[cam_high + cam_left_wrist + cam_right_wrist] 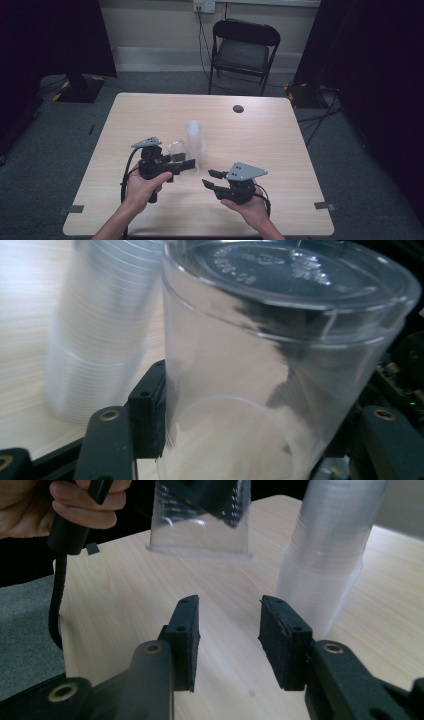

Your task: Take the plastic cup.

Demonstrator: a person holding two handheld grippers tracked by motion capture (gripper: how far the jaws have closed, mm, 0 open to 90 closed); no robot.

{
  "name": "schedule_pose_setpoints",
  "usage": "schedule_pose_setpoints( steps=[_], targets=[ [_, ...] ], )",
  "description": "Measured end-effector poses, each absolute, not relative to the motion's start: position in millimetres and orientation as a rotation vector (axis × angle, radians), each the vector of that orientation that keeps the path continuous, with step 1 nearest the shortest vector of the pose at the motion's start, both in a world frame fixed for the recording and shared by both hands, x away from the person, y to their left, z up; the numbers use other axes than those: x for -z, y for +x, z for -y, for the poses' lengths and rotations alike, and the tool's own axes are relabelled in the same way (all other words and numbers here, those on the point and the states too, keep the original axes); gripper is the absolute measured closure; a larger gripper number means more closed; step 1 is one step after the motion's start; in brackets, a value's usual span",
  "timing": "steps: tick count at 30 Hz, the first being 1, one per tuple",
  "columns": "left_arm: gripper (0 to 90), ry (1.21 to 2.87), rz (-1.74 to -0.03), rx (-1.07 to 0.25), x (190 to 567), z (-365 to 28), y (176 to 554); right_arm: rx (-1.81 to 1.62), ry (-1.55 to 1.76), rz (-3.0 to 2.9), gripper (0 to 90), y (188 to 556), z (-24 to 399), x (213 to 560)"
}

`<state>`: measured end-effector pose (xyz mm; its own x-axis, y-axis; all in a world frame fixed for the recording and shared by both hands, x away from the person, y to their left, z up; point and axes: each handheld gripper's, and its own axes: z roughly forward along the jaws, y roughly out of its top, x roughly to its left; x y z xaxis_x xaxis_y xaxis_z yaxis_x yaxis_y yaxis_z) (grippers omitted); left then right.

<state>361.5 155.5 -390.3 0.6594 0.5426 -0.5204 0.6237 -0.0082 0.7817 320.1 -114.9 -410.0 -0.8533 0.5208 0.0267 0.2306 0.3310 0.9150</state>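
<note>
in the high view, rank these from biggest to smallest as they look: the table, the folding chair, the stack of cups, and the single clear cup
1. table
2. folding chair, though it sits farther from the camera
3. stack of cups
4. single clear cup, held in the left gripper and partly hidden

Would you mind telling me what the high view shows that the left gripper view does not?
High view alone: the whole table, a black chair behind it, both hands, and the right gripper with nothing between its jaws. Left gripper view alone: embossed lettering on the held clear cup's base. Both: that cup clamped in the left gripper, beside the stack of clear cups.
</note>
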Motion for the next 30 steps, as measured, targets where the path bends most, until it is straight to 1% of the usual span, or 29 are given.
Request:
schedule_pose_setpoints(
  steps=[4, 9, 12, 22, 26, 30],
  targets=[
    [38.1, 1.617, -0.963, 0.159, 392, -156, 364, -1.55, 0.633, -2.336, 63.6, 321, 110, 407],
    [39.1, 1.58, -0.976, 0.213, 394, -158, 365, -1.543, 0.616, -2.32, 66.1, 323, 106, 409],
    [39.7, 1.515, -0.998, 0.311, 397, -159, 367, -1.568, 0.625, -2.3, 66.3, 326, 105, 408],
    [41.5, 1.472, -0.998, 0.355, 396, -162, 367, -1.581, 0.612, -2.234, 70.1, 327, 105, 403],
    [41.8, 1.472, -0.994, 0.362, 395, -160, 367, -1.601, 0.606, -2.213, 73.4, 329, 105, 402],
    [42.0, 1.446, -0.992, 0.399, 395, -157, 365, -1.605, 0.588, -2.18, 74.9, 330, 102, 401]
  ],
)
